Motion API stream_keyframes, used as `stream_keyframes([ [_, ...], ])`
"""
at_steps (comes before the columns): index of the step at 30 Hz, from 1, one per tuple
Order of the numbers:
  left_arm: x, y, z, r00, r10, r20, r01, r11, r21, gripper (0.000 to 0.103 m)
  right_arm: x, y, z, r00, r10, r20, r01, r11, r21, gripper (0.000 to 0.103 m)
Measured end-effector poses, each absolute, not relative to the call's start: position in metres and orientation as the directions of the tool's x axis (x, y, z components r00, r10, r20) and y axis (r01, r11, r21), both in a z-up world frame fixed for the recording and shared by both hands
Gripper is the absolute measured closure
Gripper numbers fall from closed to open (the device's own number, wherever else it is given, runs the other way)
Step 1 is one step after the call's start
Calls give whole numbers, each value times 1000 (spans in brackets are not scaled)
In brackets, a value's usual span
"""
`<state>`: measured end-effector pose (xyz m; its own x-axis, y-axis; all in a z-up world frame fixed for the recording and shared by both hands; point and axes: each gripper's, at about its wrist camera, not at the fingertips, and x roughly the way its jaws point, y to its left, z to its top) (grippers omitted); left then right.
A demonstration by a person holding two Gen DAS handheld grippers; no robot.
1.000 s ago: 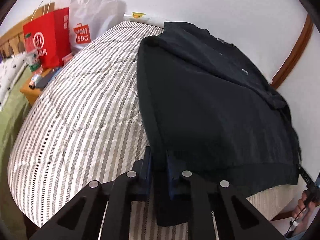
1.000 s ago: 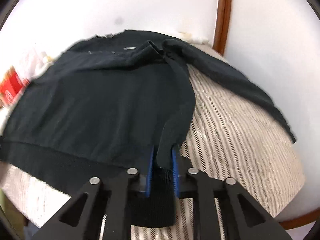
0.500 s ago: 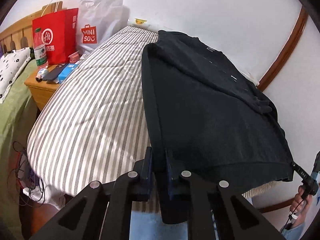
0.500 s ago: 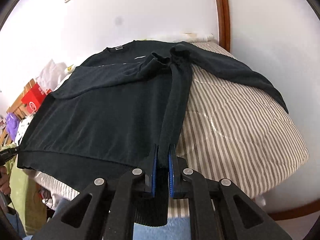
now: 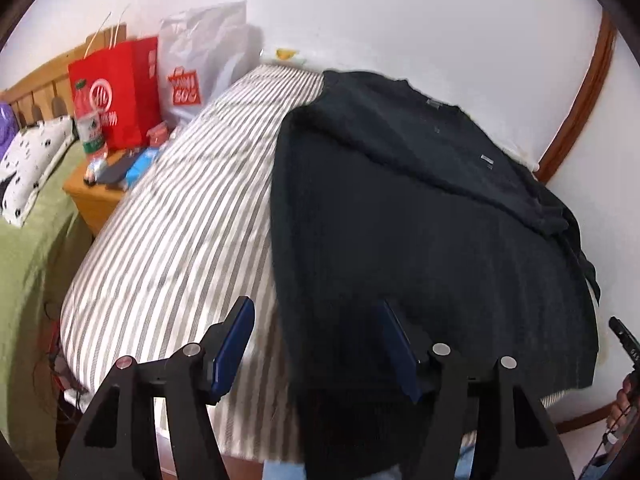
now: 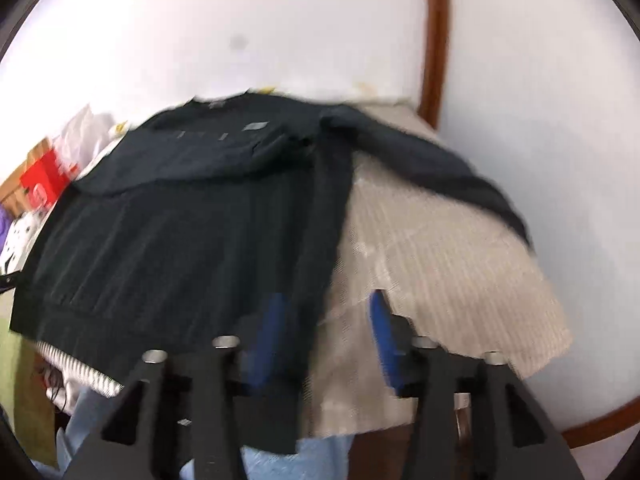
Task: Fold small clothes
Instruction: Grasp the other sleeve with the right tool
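We see the dark sweater [image 5: 420, 240] spread on the striped quilt [image 5: 180, 216], its hem hanging over the near edge. Our left gripper [image 5: 316, 344], at 6 o'clock, has just spread its jaws; the sweater's corner hangs loose between them. Our right gripper [image 6: 328, 340] has likewise just parted; the opposite edge drops beside its 9 o'clock finger [image 6: 272, 320], unpinched.

Left gripper [image 5: 316, 344]: your jaws have just been opening and now stand apart, angled downward, pads clear of the cloth between them.
Right gripper [image 6: 326, 340]: likewise just opened, tilted down, gripping nothing.
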<state>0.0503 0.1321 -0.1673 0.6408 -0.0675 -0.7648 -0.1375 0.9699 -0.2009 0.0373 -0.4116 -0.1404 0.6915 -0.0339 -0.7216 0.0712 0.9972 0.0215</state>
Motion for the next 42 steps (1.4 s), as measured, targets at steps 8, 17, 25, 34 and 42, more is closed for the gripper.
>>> stream_keyframes([
  [8, 103, 98, -157, 634, -81, -769, -107, 976, -191, 41, 59, -493, -138, 669, -213, -712, 258, 965, -46, 47],
  [17, 159, 61, -164, 589, -72, -805, -105, 981, -165, 41, 110, -578, -170, 581, -291, -760, 374, 925, -69, 35],
  [25, 202, 31, -173, 545, -50, -837, -121, 983, -138, 41, 175, -615, -201, 501, -325, -802, 385, 914, -130, 35],
  [34, 225, 13, -182, 527, -68, -847, -121, 981, -154, 41, 210, -636, -205, 531, -259, -807, 356, 932, -65, 67],
  [42, 227, 19, -171, 536, -61, -842, -109, 984, -141, 41, 207, -636, -187, 590, -289, -754, 365, 928, -71, 94],
])
